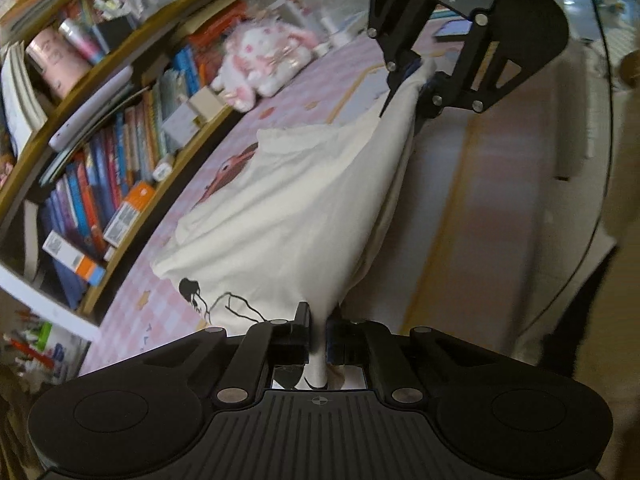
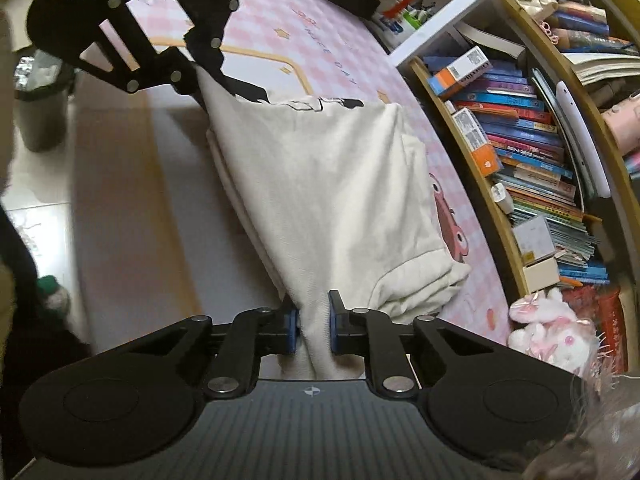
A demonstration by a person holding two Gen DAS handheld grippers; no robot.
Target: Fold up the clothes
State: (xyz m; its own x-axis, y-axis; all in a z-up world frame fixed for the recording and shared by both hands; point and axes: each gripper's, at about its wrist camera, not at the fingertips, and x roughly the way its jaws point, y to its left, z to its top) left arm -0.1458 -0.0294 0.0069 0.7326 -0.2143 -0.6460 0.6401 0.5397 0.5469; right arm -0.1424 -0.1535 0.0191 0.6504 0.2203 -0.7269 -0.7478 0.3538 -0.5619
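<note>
A cream T-shirt [image 1: 296, 208] with a black line drawing hangs stretched between my two grippers above the pink checked table cover [image 1: 168, 304]; its lower part drapes onto the cover. My left gripper [image 1: 319, 326] is shut on one corner of the shirt. The right gripper [image 1: 416, 76] shows at the top of the left wrist view, pinching the other corner. In the right wrist view my right gripper [image 2: 313, 320] is shut on bunched shirt cloth [image 2: 332, 184], and the left gripper [image 2: 196, 68] holds the far corner.
A bookshelf [image 1: 104, 168] packed with books runs along the table's far side. A pink and white plush toy [image 1: 264, 60] sits on the cover near the shelf. A grey bin [image 2: 40, 104] stands on the floor beside the table.
</note>
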